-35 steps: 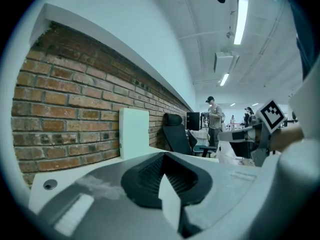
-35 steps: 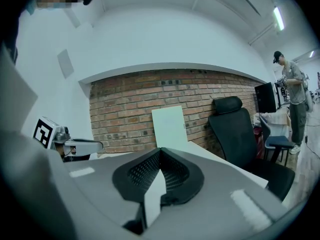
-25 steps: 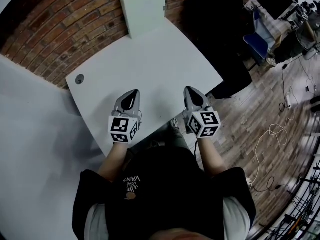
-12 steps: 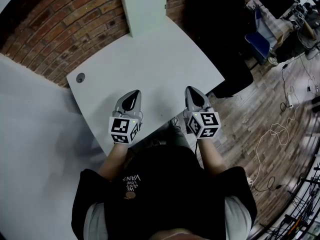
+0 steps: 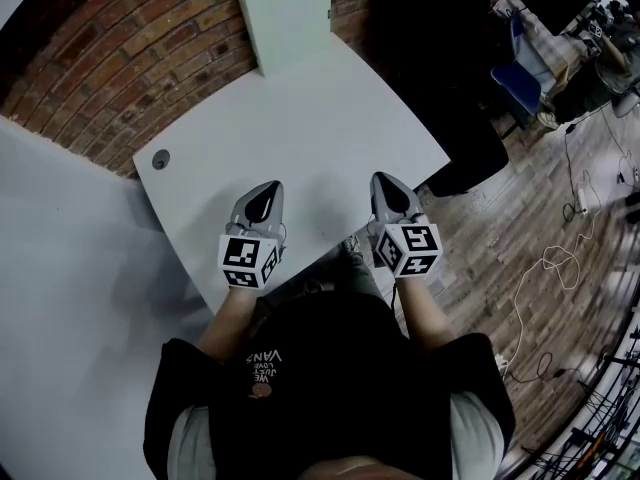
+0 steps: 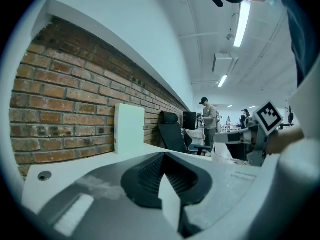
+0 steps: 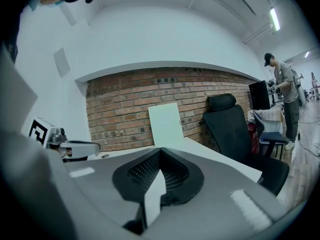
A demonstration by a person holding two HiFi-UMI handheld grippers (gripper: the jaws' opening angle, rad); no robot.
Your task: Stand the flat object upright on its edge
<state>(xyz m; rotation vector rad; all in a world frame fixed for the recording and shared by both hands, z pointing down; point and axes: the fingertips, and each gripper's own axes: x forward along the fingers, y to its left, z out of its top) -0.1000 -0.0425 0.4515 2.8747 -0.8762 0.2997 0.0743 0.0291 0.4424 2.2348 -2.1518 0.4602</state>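
A pale, flat rectangular board (image 5: 288, 18) stands upright on its edge at the far end of the white table (image 5: 300, 138), leaning against the brick wall. The same board (image 6: 129, 129) shows in the left gripper view, and the board (image 7: 166, 125) shows again in the right gripper view. My left gripper (image 5: 262, 190) hovers over the table's near edge, shut and empty. My right gripper (image 5: 385, 184) is level with it on the right, also shut with nothing in it. Both stay well short of the board.
A round cable hole (image 5: 160, 158) sits near the table's left corner. A black office chair (image 7: 235, 129) stands to the right of the table, and a blue chair (image 5: 515, 88) farther off. Cables (image 5: 545, 268) trail over the wooden floor. A person (image 7: 285, 99) stands by desks.
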